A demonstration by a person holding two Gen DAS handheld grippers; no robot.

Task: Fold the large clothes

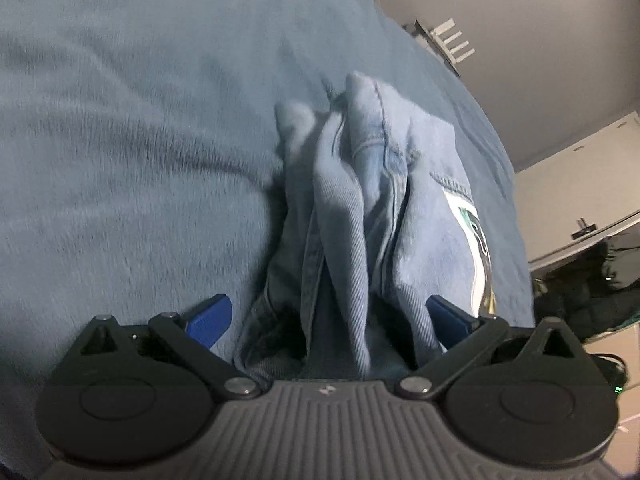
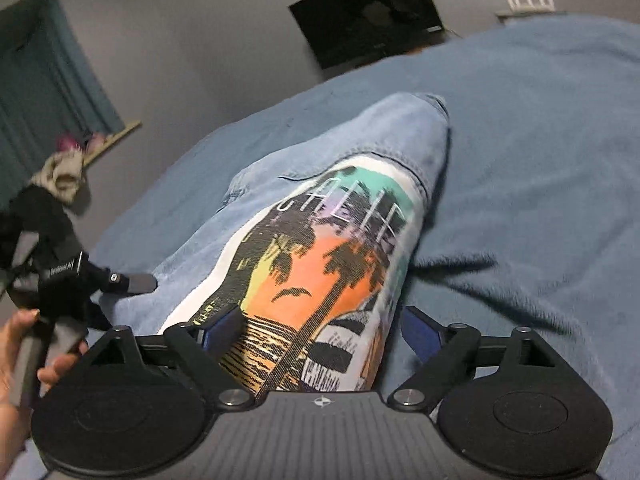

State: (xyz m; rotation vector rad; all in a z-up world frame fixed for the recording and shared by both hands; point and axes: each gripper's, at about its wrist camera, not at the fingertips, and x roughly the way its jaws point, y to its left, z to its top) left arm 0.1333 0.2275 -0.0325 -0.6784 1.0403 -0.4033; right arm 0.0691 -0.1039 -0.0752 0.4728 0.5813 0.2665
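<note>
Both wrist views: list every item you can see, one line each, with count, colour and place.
Jeans: one pair, light blue, bunched on the bed between both grippers.
T-shirt: one, white with a palm sunset print, lying on the jeans.
Blanket: one, blue, covering the bed.
Television: one, black, on the far wall.
Curtain: one, teal, at the left of the right wrist view.
Left gripper: black with blue pads, open, denim between its pads.
Right gripper: black with blue pads, open over the T-shirt.
Hand: one, holding the left gripper's handle.
</note>
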